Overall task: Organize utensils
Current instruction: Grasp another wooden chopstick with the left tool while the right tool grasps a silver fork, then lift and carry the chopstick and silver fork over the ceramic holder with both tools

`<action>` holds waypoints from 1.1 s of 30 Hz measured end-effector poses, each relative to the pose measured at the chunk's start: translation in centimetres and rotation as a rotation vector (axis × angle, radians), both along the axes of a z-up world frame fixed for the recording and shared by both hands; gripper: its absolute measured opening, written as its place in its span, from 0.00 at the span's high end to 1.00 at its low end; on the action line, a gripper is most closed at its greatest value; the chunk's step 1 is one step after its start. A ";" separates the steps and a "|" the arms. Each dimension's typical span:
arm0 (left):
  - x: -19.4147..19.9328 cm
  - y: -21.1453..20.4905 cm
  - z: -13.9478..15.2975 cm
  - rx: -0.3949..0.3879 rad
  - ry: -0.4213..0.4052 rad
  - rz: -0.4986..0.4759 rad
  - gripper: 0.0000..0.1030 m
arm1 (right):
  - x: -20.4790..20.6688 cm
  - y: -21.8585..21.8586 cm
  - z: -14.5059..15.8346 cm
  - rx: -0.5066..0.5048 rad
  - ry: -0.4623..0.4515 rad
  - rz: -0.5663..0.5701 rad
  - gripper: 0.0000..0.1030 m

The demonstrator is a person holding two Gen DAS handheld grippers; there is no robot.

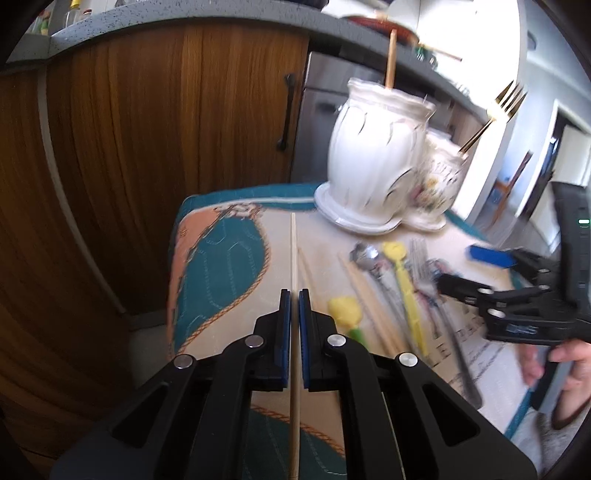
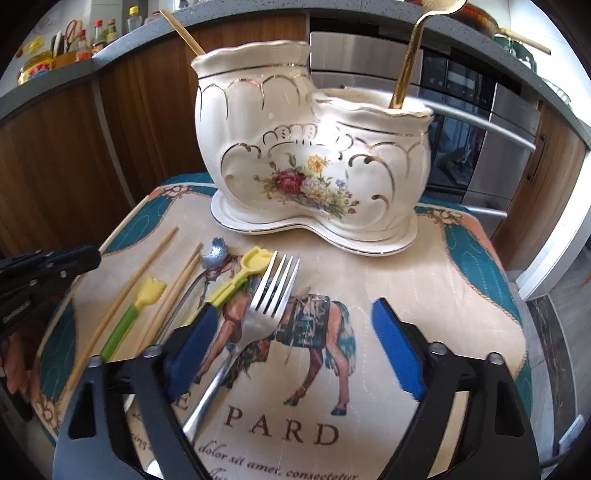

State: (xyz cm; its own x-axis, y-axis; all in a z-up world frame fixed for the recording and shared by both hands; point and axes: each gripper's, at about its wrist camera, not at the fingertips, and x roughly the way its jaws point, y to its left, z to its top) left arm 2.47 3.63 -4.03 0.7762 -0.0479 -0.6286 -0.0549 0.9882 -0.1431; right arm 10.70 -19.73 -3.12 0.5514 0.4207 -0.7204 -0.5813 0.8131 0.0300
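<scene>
Left gripper (image 1: 294, 295): blue-padded jaws clamped on one thin wooden chopstick (image 1: 294, 266), running straight forward between the pads, held over the left part of the mat.
Right gripper (image 2: 295, 343): jaws wide apart, nothing between the pads; hovers above the silver metal fork (image 2: 258, 314).
Printed horse placemat (image 2: 424, 266): cream with teal border, carries everything.
White ceramic two-compartment holder with gold trim and flowers (image 2: 314, 166): far end of mat, upright on its saucer base.
Holder contents: one wooden stick (image 2: 183, 31) in the tall compartment, one gold utensil (image 2: 408, 62) in the low one.
Loose chopsticks on mat: three.
Yellow plastic utensils: two, one with a green handle (image 2: 125, 325).
Silver forks: one.
Silver flower-end spoon (image 2: 214, 254): one, beside the yellow pieces.
</scene>
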 end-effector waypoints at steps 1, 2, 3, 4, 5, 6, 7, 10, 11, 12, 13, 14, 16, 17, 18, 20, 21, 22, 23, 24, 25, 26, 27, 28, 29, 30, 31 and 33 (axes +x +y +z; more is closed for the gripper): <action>-0.1 0.0 0.1 -0.008 -0.009 -0.005 0.96 | 0.2 0.1 -0.1 0.010 0.024 0.008 0.32; -0.1 0.0 0.2 -0.015 -0.018 -0.013 0.96 | 0.5 0.2 -0.3 0.022 0.049 0.016 0.36; -0.2 -0.1 0.3 -0.019 -0.023 -0.024 0.96 | 0.9 0.2 -0.4 0.035 0.075 0.018 0.42; -0.2 -0.1 0.3 -0.017 -0.026 -0.030 0.96 | 1.2 0.3 -0.4 0.043 0.086 0.016 0.45; -0.3 -0.3 0.3 -0.017 -0.030 -0.035 0.96 | 1.4 0.4 -0.3 0.043 0.079 0.009 0.49; -0.3 -0.3 0.3 -0.022 -0.031 -0.041 0.96 | 1.6 0.6 -0.2 0.029 0.061 0.002 0.53; -0.3 -0.3 0.3 -0.025 -0.031 -0.048 0.96 | 1.7 0.9 -0.1 0.014 0.046 0.003 0.55; -0.4 -0.5 0.4 -0.027 -0.037 -0.058 0.96 | 2.1 1.8 -0.4 -0.013 0.053 0.018 0.62; -0.4 -0.4 0.4 -0.032 -0.039 -0.060 0.96 | 2.2 1.9 -0.5 -0.016 0.060 0.023 0.62; -0.4 -0.3 0.3 -0.035 -0.039 -0.061 0.96 | 2.4 2.1 -0.7 -0.015 0.072 0.030 0.63; -0.4 -0.3 0.3 -0.036 -0.039 -0.060 0.96 | 2.7 2.2 -0.8 -0.012 0.088 0.034 0.63; -0.4 -0.2 0.2 -0.038 -0.037 -0.059 0.96 | 2.9 2.2 -1.1 -0.010 0.105 0.037 0.63; -0.4 -0.2 0.1 -0.041 -0.034 -0.059 0.96 | 3.3 2.2 -1.2 0.011 0.128 0.044 0.63; -0.3 -0.2 0.1 -0.043 -0.032 -0.059 0.96 | 3.3 2.1 -1.2 0.015 0.131 0.044 0.63; -0.3 -0.2 0.1 -0.043 -0.031 -0.059 0.96 | 3.3 2.1 -1.3 0.015 0.131 0.045 0.67; -0.2 -0.3 0.0 -0.042 -0.030 -0.058 0.96 | 3.2 2.0 -1.3 0.017 0.130 0.058 0.75; -0.3 -0.3 0.0 -0.042 -0.031 -0.059 0.96 | 3.1 2.0 -1.2 0.015 0.126 0.063 0.77; -0.3 -0.3 0.1 -0.041 -0.033 -0.060 0.96 | 2.9 2.1 -1.1 0.016 0.121 0.071 0.80; -0.3 -0.3 0.1 -0.040 -0.034 -0.059 0.96 | 2.7 2.2 -1.1 0.018 0.115 0.077 0.89; -0.4 -0.3 0.1 -0.039 -0.037 -0.059 0.96 | 2.5 2.3 -0.9 0.017 0.100 0.076 0.95; -0.4 -0.3 0.1 -0.039 -0.041 -0.060 0.96 | 2.3 2.2 -0.8 0.015 0.084 0.071 0.95; -0.5 -0.3 0.2 -0.039 -0.045 -0.059 0.96 | 2.1 2.3 -0.7 0.016 0.074 0.072 0.95; -0.6 -0.3 0.2 -0.040 -0.048 -0.059 0.96 | 1.8 2.1 -0.5 0.023 0.061 0.079 0.95; -0.6 -0.2 0.2 -0.042 -0.050 -0.060 0.96 | 1.5 2.0 -0.4 0.025 0.055 0.081 0.96; -0.7 -0.1 0.2 -0.045 -0.053 -0.060 0.96 | 1.4 1.8 -0.3 0.027 0.050 0.083 0.96; -0.7 -0.1 0.3 -0.047 -0.056 -0.059 0.96 | 1.0 1.6 0.0 0.029 0.040 0.084 0.96; -0.7 0.0 0.3 -0.050 -0.058 -0.059 0.96 | 0.7 1.2 0.3 0.033 0.030 0.086 0.96; -0.9 0.1 0.5 -0.057 -0.075 -0.061 0.96 | 0.0 0.6 1.4 0.051 -0.003 0.091 0.96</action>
State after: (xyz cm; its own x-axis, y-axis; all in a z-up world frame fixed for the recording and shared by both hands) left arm 1.58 3.71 -3.54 0.8154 -0.1299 -0.5642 0.0176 0.9796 -0.2001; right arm 10.75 -19.09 -1.75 0.5117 0.5053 -0.6948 -0.6528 0.7545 0.0680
